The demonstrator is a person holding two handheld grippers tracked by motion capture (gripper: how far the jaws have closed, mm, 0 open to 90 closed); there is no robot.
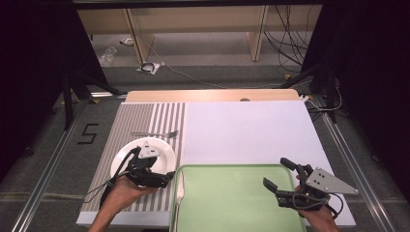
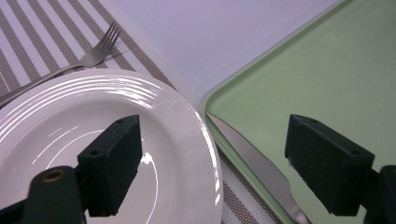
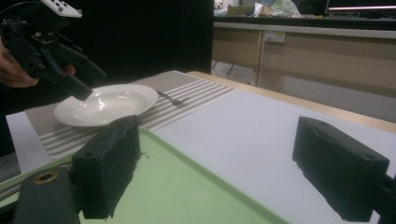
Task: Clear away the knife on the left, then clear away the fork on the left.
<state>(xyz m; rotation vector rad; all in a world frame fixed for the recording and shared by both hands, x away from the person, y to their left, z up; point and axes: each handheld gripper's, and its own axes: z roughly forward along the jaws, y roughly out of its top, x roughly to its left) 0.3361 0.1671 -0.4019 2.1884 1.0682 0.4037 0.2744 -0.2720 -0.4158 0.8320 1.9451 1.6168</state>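
**Both claws open and empty at the green tray**

The green tray [image 1: 232, 198] lies at the near edge of the desk [image 1: 251, 130], on the white mat, and serves as the landmark here.

The left claw [image 1: 164, 180] hangs just off the tray's left rim, above the near edge of the white plate [image 1: 145, 147]. Its jaws stand wide apart with nothing between them. In the left gripper view one jaw sits over the plate and the other over the tray, with the knife [image 2: 261, 172] between them below. The knife lies along the tray's left rim, blade resting against that rim, on the striped placemat [image 1: 130, 130].

The plate rests on the placemat just left of the tray, its edge close to the tray's corner. The fork [image 1: 155, 133] lies on the placemat beyond the plate, farther from the tray, tines pointing toward the white mat.

The right claw [image 1: 280, 175] is held over the tray's right part, near its far right corner. Its jaws are also spread wide and hold nothing; the right gripper view shows the bare tray surface [image 3: 187, 186] beneath them.
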